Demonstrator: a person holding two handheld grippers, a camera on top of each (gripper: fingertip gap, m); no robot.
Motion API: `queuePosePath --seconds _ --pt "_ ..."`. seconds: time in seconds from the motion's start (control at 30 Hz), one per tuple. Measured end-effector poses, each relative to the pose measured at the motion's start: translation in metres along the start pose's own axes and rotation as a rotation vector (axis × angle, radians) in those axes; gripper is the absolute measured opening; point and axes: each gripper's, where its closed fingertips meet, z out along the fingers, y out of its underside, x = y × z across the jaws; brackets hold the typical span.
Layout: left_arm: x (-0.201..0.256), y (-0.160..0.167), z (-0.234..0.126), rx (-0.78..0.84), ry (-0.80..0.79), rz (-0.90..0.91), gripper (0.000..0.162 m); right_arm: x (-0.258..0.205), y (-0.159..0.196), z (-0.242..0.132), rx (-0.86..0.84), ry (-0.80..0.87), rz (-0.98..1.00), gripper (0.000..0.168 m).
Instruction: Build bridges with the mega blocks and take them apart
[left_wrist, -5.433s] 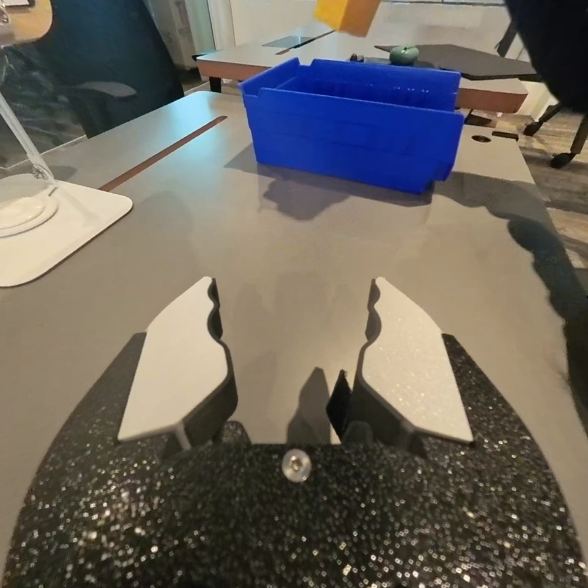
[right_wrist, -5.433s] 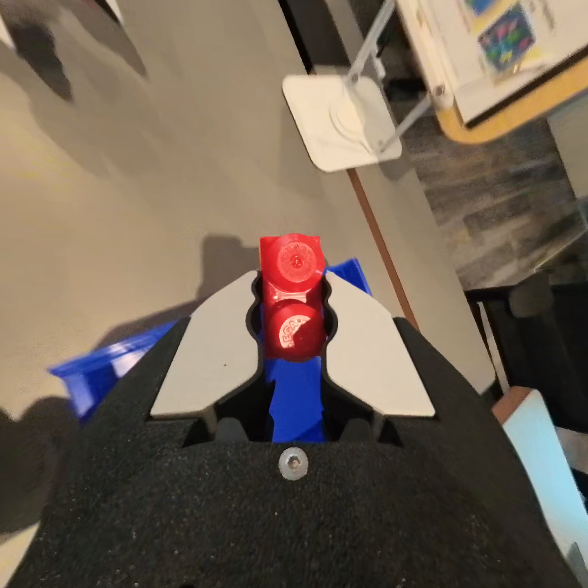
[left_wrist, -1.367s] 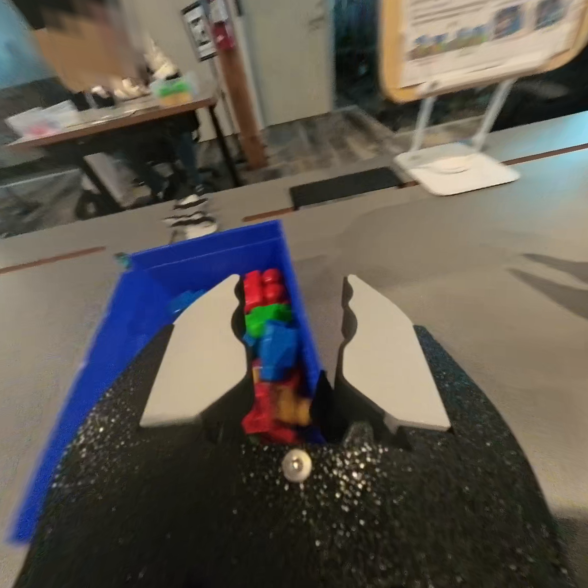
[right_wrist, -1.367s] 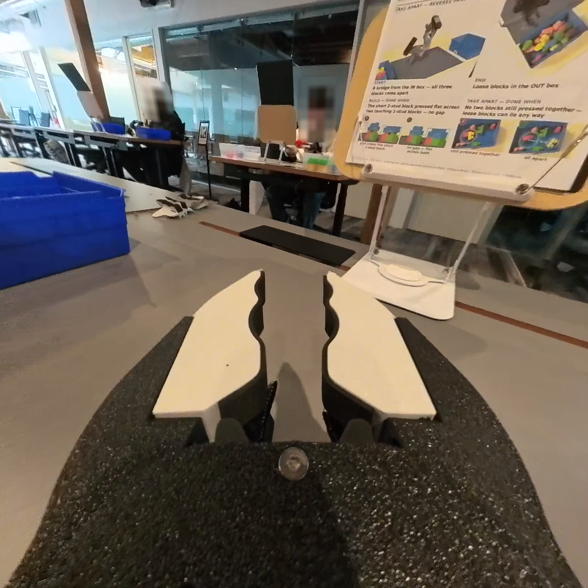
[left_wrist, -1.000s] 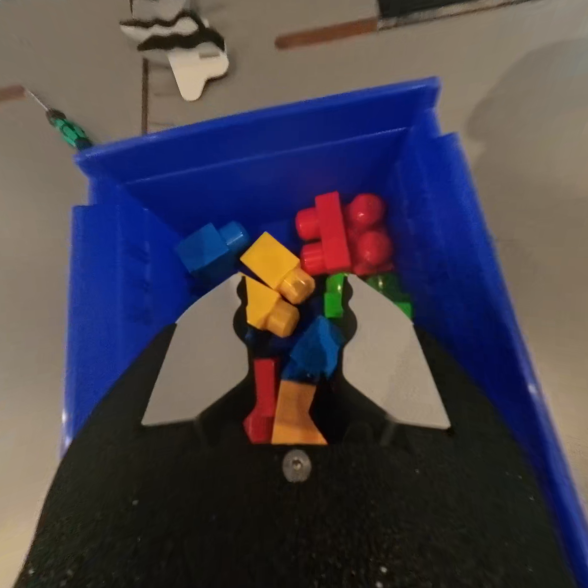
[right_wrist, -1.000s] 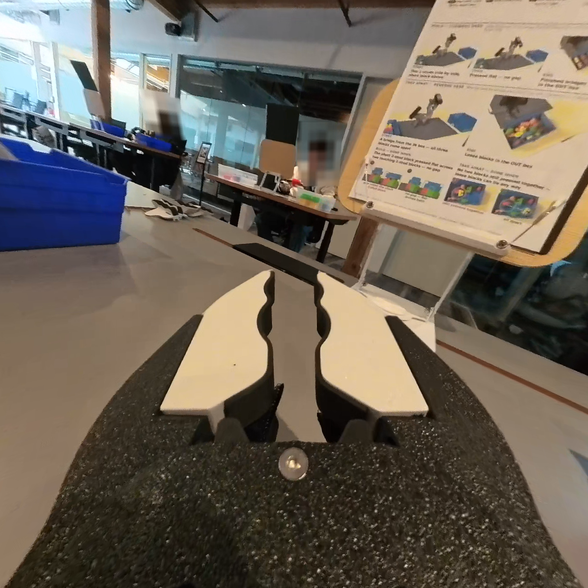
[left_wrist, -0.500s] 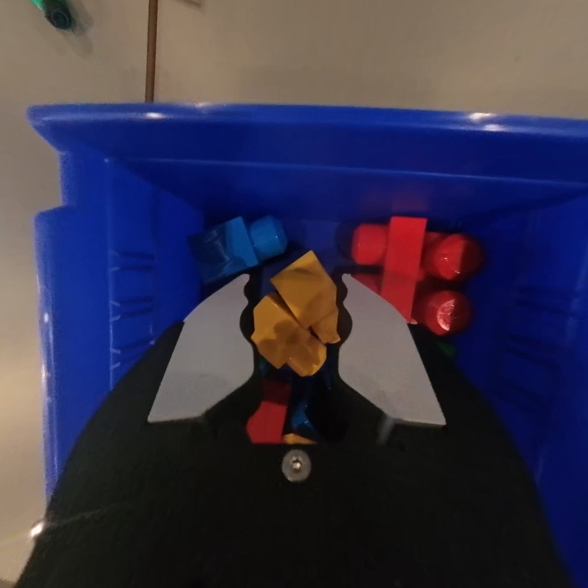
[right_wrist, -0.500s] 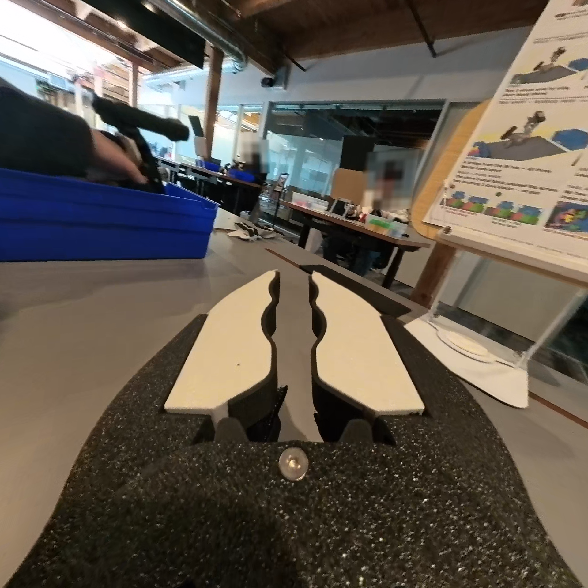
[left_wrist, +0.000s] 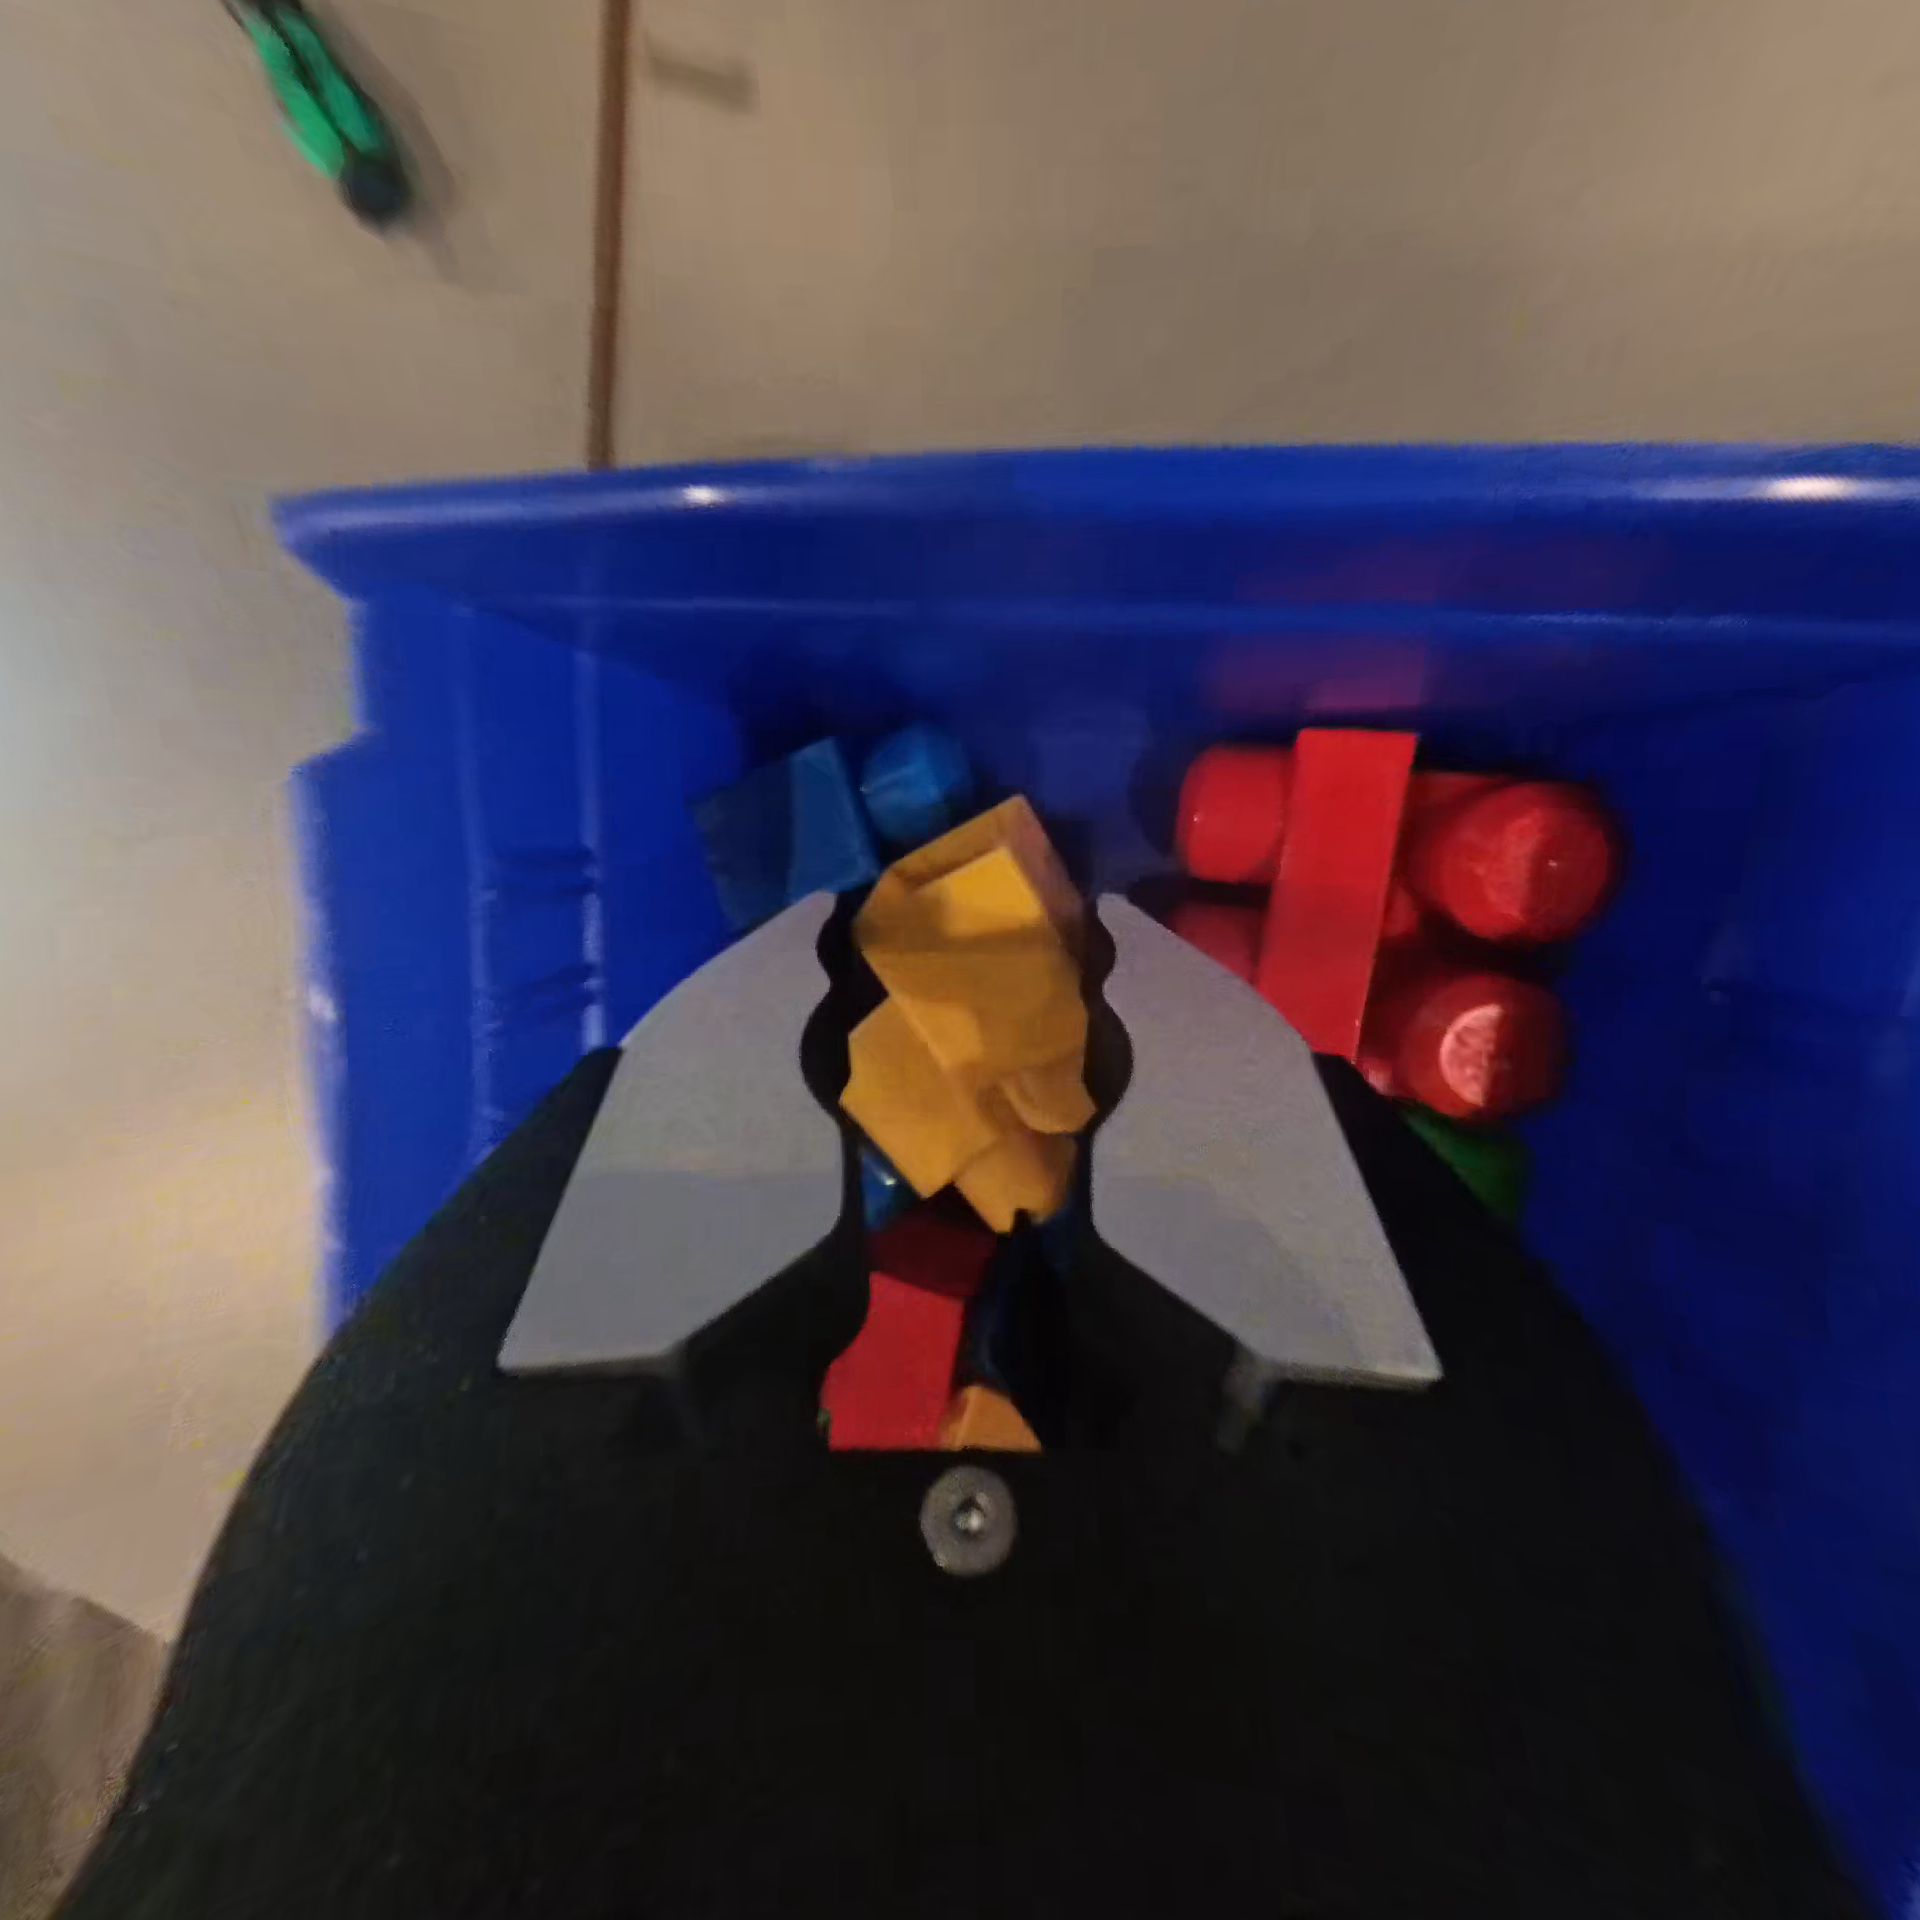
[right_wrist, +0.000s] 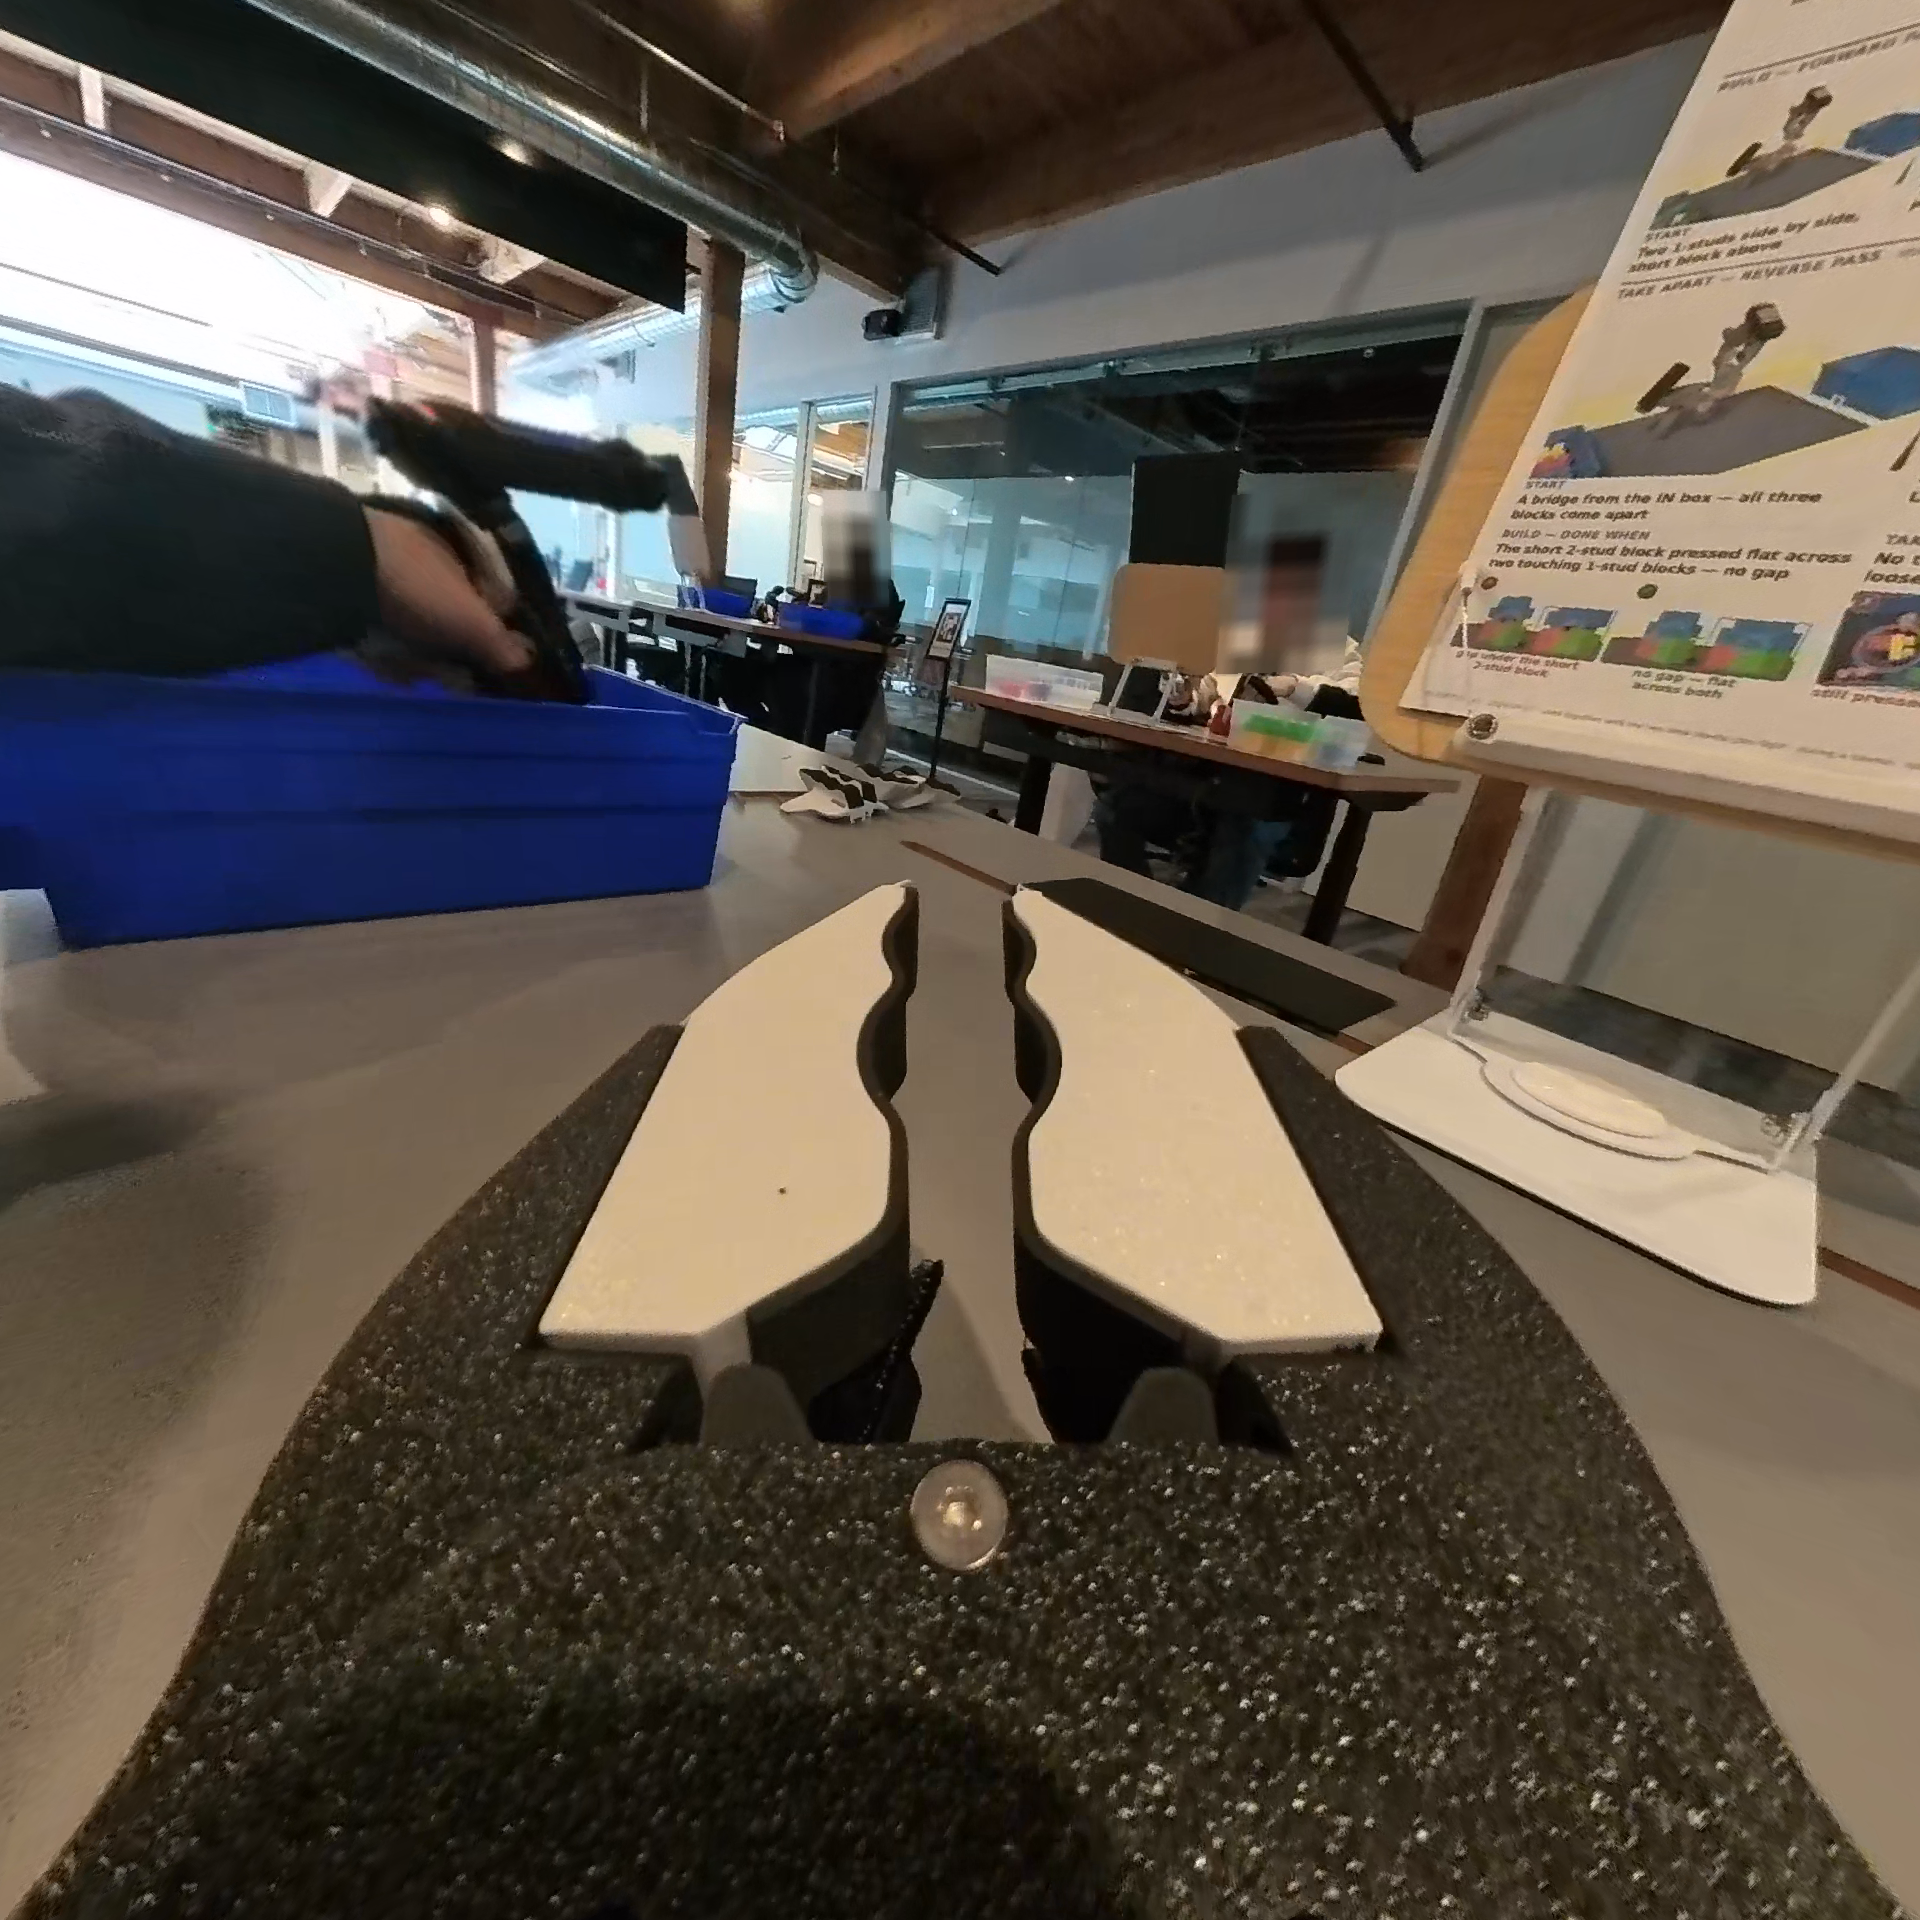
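In the left wrist view my left gripper (left_wrist: 961, 904) reaches down into a blue bin (left_wrist: 1039, 530). Its jaws are closed against two joined yellow blocks (left_wrist: 966, 997). A blue block (left_wrist: 810, 831) lies just left of the fingertips. A red block cluster (left_wrist: 1351, 904) lies to the right, with a green block (left_wrist: 1475, 1153) beneath it. More red, blue and orange blocks (left_wrist: 894, 1340) show under the jaws. My right gripper (right_wrist: 961, 888) hovers low over the grey table, empty, its jaws almost together. The bin (right_wrist: 364, 821) and the hand holding the left gripper (right_wrist: 499, 623) show at the left.
A green-handled screwdriver (left_wrist: 322, 114) lies on the table beyond the bin. An instruction board (right_wrist: 1714, 416) on a white stand base (right_wrist: 1558, 1122) is at the right. A black strip (right_wrist: 1195, 945) and a black-and-white object (right_wrist: 862, 790) lie farther back. One gripper's finger ends stand about 45 cm off the other's. Between my left fingertips and the green-handled screwdriver (left_wrist: 322, 114) there is roughly 25 cm.
My left gripper dropped deeper into the bin and its jaws narrowed around the yellow blocks. My right gripper turned left, bringing the bin into view, and its gap shrank.
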Motion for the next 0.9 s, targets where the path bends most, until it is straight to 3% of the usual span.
queuePosePath --seconds 0.23,0.43,0.57,0.67,0.8,0.9 --pt "0.04 -0.037 -0.104 0.334 -0.037 0.171 0.04 0.005 0.0 -0.001 0.001 0.021 0.015 0.014" --pt "0.183 -0.041 -0.173 0.494 0.307 0.433 0.04 0.016 -0.002 -0.007 -0.002 0.078 0.0 0.013" --pt "0.281 -0.007 -0.163 0.424 0.506 0.629 0.04 0.028 -0.006 -0.016 -0.005 0.136 -0.076 0.011" --pt "0.33 0.018 -0.139 0.323 0.6 0.699 0.04 0.037 -0.006 -0.023 -0.012 0.173 -0.124 0.009" --pt "0.366 0.037 -0.121 0.256 0.676 0.757 0.041 0.044 -0.004 -0.025 -0.018 0.19 -0.099 0.009" --pt "0.371 0.034 -0.113 0.278 0.629 0.759 0.042 0.044 -0.003 -0.024 -0.023 0.184 -0.087 0.009"
